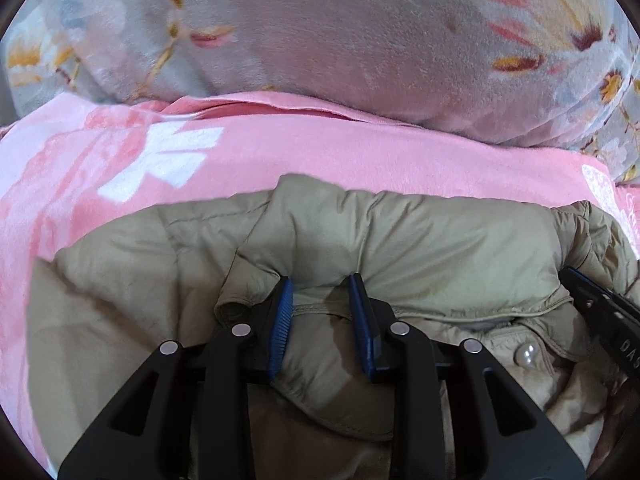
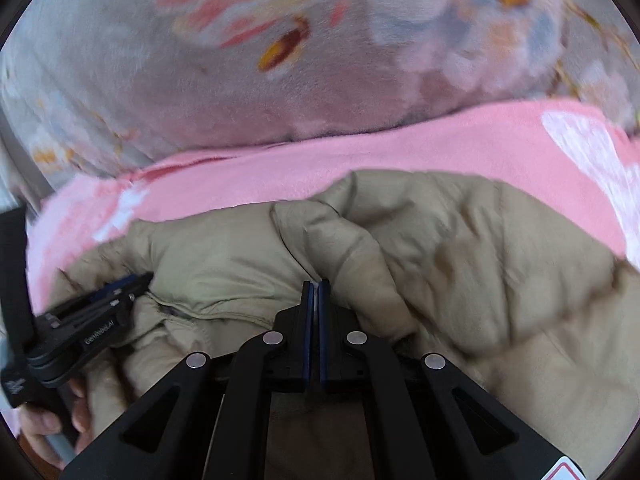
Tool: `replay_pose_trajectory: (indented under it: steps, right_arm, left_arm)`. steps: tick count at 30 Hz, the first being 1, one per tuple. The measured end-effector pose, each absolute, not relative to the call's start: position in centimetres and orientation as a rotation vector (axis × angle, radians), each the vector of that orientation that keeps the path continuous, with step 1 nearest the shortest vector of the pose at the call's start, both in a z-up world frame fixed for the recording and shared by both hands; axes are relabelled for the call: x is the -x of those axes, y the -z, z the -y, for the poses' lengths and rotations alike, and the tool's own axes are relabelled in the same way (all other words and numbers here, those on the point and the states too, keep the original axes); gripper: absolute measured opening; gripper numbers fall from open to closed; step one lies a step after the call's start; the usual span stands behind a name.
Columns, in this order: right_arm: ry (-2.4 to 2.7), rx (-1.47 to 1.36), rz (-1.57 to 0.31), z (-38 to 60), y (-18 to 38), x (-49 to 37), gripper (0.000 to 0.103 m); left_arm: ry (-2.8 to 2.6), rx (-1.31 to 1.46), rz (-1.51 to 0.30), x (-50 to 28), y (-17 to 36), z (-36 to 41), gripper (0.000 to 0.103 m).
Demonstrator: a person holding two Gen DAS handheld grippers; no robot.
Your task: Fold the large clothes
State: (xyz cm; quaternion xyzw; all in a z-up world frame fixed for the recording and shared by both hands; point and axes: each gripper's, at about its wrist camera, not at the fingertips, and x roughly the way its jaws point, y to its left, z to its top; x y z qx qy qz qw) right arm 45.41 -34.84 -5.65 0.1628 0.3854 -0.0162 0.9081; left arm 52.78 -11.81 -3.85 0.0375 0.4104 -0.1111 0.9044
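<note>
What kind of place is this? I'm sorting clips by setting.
Probably a bedroom, with the work done on a bed. A tan puffer jacket lies on a pink plush blanket, and a bulky grey floral blanket is heaped behind it. No floor, walls or furniture show, so this is a guess.

Khaki padded jacket (image 1: 400,248): lower part cut off by the bottom edge of both wrist views; part hidden under the black gripper frames.
Pearl button (image 1: 526,354): half tucked beneath a flap.
Right gripper (image 2: 317,288): pads pressed together; whether any cloth sits between them cannot be told.
Same gripper (image 1: 600,312) in the left view: only a black corner shows, cut by the right edge.
Hand (image 2: 52,428): a few fingers only, mostly behind the left gripper (image 2: 92,312).
Grey floral blanket (image 2: 320,40): pattern blurred.
Pink blanket (image 1: 320,152): far edge hidden under the grey one.
</note>
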Motion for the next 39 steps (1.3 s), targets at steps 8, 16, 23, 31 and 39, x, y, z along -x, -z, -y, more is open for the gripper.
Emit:
replay_pose_trajectory:
  steps: [8, 16, 23, 31, 39]
  right_arm:
    - [-0.053, -0.327, -0.809, 34.8, -0.6, -21.1, 0.059]
    - [0.146, -0.564, -0.852, 38.7, 2.6, 0.8, 0.075]
    - [0.161, -0.737, -0.785, 36.9, 5.8, 3.0, 0.076]
    - [0.171, -0.699, -0.779, 34.6, 5.2, 2.9, 0.007]
    - [0.056, -0.569, -0.573, 31.5, -4.5, 10.8, 0.004]
  left_arm:
    - [0.397, 0.056, -0.903, -34.5, -2.5, -1.9, 0.082]
    - [0.258, 0.307, -1.075, -19.0, 3.3, -17.1, 0.088]
    - [0.292, 0.444, -1.042, -15.3, 4.8, -15.9, 0.08]
    - [0.285, 0.433, -1.014, -13.4, 3.8, -15.2, 0.005]
    - [0.372, 0.468, -0.833, -6.1, -3.7, -19.4, 0.002]
